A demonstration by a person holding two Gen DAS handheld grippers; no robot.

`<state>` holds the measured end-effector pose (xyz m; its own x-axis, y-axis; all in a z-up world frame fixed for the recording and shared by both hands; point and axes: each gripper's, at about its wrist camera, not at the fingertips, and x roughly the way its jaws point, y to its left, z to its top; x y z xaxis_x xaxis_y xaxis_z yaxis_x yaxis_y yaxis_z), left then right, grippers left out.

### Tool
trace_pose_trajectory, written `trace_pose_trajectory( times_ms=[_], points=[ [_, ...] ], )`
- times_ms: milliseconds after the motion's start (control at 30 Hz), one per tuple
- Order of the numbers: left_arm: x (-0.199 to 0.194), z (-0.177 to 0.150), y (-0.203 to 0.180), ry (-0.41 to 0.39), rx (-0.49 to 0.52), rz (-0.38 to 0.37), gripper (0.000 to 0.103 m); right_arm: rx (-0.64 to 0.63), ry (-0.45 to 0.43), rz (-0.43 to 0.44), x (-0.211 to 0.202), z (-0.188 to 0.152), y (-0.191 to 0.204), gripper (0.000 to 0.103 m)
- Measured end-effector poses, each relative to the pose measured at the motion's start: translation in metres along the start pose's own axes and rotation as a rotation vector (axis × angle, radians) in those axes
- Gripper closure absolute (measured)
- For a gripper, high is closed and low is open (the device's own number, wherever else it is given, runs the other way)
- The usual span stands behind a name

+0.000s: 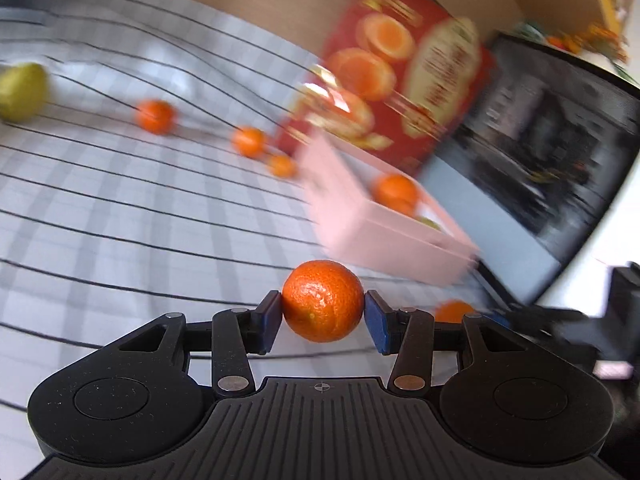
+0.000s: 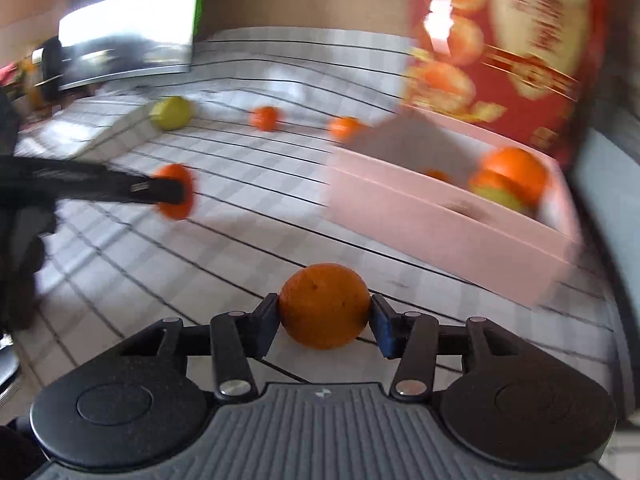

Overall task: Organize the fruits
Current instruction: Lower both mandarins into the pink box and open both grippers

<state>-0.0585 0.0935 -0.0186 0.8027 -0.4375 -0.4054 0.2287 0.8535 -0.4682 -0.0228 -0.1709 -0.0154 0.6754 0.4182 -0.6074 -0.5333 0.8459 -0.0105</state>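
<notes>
Dimpled round tangerine [image 1: 322, 300]; smooth, seemingly cardboard box [image 1: 384, 232].

Motion blur smeared most of both views. The lettering on the red lid [image 1: 404, 68] could not be read, and the top edge cut that lid off in the right wrist view. Inside the pink box [image 2: 440, 224], the near wall hid the lower parts of the fruit, so their count stayed unclear. The left gripper [image 2: 176, 192] covered much of 1 orange [image 2: 184, 176]. The dark screen [image 1: 540, 160] showed only streaks.
</notes>
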Motion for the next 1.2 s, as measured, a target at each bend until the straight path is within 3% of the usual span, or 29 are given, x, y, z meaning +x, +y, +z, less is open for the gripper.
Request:
trace_pose_trajectory(
  times_ms=[100, 233, 367, 467, 633, 800, 967, 1067, 1200],
  points=[
    [0.007, 0.022, -0.029, -0.017, 0.052, -0.034, 0.053, 0.092, 0.007, -0.038, -0.012, 0.002, -0.032, 0.055],
    [0.013, 0.072, -0.071, -0.086, 0.146, -0.054, 0.053, 0.171, -0.083, -0.073, -0.039, 0.029, -0.061, 0.055],
    [0.04, 0.112, -0.095, -0.114, 0.176, 0.008, 0.053, 0.149, -0.188, -0.162, -0.057, 0.077, -0.074, 0.055],
    [0.069, 0.127, -0.099, -0.08, 0.188, 0.04, 0.053, 0.132, -0.221, -0.228, -0.055, 0.11, -0.079, 0.055],
    [0.115, 0.129, -0.089, 0.022, 0.162, 0.086, 0.052, 0.095, -0.228, -0.321, -0.032, 0.151, -0.084, 0.055],
    [0.145, 0.118, -0.072, 0.112, 0.132, 0.112, 0.052, 0.118, -0.181, -0.307, -0.004, 0.165, -0.086, 0.055],
    [0.157, 0.109, -0.069, 0.157, 0.177, 0.139, 0.052, 0.154, -0.131, -0.277, 0.012, 0.164, -0.086, 0.055],
    [0.155, 0.108, -0.07, 0.152, 0.202, 0.14, 0.052, 0.172, -0.101, -0.261, 0.02, 0.16, -0.087, 0.055],
    [0.139, 0.115, -0.067, 0.067, 0.184, 0.113, 0.052, 0.179, -0.069, -0.247, 0.03, 0.155, -0.088, 0.055]
  ],
)
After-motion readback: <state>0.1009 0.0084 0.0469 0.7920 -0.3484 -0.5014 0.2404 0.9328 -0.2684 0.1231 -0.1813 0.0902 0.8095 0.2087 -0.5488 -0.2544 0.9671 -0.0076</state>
